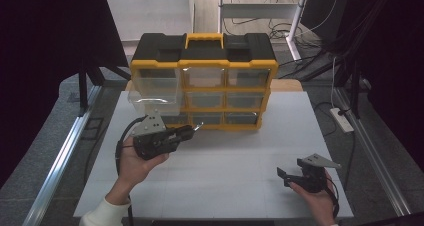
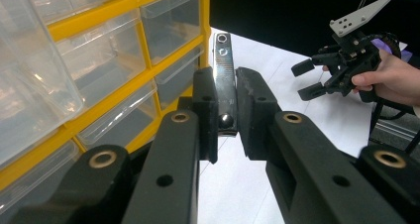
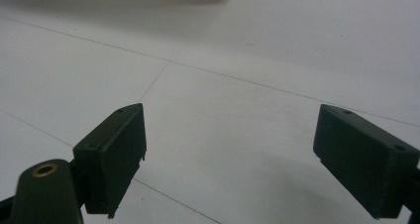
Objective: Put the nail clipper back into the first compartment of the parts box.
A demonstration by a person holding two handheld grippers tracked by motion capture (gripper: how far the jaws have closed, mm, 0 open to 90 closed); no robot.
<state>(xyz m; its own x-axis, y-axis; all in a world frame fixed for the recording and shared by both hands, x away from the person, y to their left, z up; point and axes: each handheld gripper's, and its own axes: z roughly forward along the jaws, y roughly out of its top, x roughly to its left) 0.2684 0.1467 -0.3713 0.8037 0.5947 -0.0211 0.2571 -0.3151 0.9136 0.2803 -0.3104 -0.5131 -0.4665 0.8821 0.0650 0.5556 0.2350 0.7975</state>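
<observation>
Nail clipper held by left gripper, in front of drawer cabinet

Left gripper [image 2: 226, 116] clamps the nail clipper [image 2: 224, 80] (metal, shiny) near its rear end; its long axis runs straight out past the jaws. The drawer cabinet [image 1: 202, 66] sits just beside, one clear drawer [image 1: 154, 92] pulled out nearest this hand. Right gripper [image 3: 247, 159] rests well apart, jaws wide, empty.

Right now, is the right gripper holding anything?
No: in the right gripper view the right gripper has its jaws wide apart over the bare white table, nothing between them.
</observation>
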